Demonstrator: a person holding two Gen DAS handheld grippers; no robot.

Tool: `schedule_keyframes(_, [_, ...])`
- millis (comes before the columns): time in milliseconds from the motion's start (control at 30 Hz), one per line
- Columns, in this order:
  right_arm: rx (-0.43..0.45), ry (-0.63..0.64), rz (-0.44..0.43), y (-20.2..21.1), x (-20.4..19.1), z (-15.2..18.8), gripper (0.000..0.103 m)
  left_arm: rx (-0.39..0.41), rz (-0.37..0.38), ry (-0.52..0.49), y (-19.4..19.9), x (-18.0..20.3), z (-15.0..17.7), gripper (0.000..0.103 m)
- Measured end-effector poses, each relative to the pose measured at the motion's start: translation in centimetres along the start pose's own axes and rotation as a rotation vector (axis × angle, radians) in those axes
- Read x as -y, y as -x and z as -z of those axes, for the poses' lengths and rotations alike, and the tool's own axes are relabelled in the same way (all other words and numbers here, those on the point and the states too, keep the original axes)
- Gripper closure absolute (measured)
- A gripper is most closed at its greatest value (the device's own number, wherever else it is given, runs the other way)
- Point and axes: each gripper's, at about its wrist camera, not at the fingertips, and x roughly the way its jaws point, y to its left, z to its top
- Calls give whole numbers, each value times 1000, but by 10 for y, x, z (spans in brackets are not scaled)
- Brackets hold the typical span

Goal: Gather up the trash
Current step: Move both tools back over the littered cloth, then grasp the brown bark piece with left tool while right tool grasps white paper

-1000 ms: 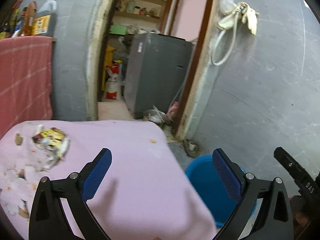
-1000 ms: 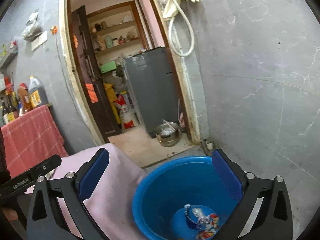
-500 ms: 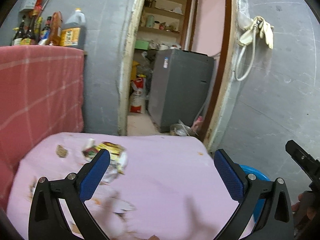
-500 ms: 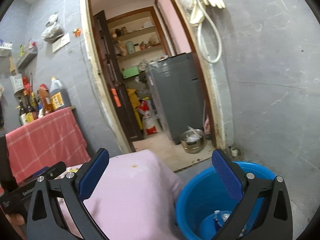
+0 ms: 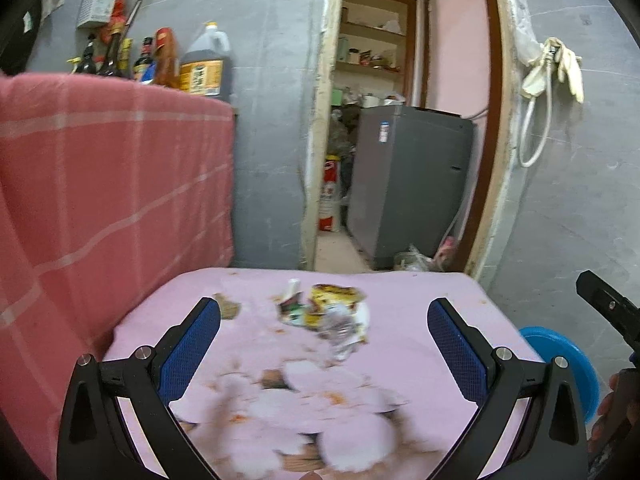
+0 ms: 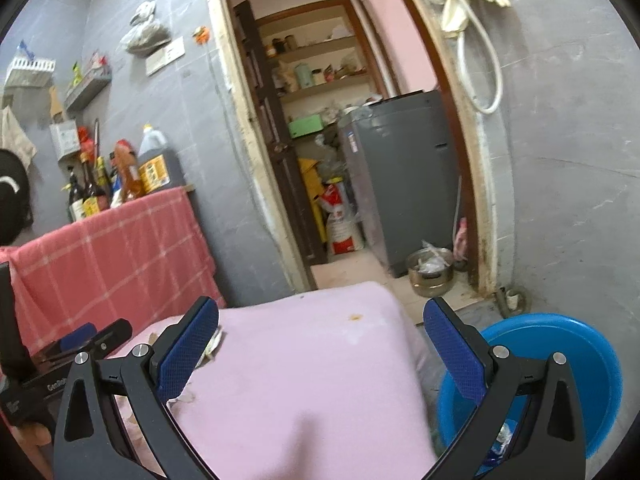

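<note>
A crumpled yellow wrapper point(image 5: 328, 312) and pale paper scraps point(image 5: 304, 404) lie on the pink-covered table point(image 5: 416, 304). My left gripper point(image 5: 320, 340) is open and empty, hovering just above and short of the scraps. My right gripper point(image 6: 320, 344) is open and empty above the table's right part point(image 6: 320, 352). A blue basin point(image 6: 560, 360) stands on the floor to the right of the table, with some trash point(image 6: 502, 432) in it; it also shows in the left wrist view point(image 5: 568, 356). The right gripper's edge point(image 5: 608, 308) shows at the right of the left wrist view.
A red checked cloth point(image 5: 100, 184) covers a higher counter at the left with bottles point(image 5: 200, 64) on it. Behind the table a doorway opens to a grey appliance point(image 5: 408, 176). A metal pot point(image 6: 430, 272) sits on the floor by the door frame.
Both grippers have swung left, away from the blue basin and over the table. The trash pile has come to the centre of the left wrist view and closer.
</note>
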Motion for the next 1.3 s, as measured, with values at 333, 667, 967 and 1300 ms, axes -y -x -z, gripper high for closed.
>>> schedule_keyframes(333, [-85, 55, -46, -33, -38, 10, 0, -44, -84, 31, -10, -55, 6, 1])
schedule_keyframes(667, [-166, 140, -107, -66, -80, 21, 0, -131, -85, 40, -36, -91, 7, 2])
schedule_keyframes(967, [-250, 206, -161, -91, -106, 28, 19, -201, -38, 69, -59, -101, 1, 20])
schedule_keyframes(1300, [-465, 236, -191, -132, -122, 43, 50, -326, -12, 70, -90, -103, -4, 43])
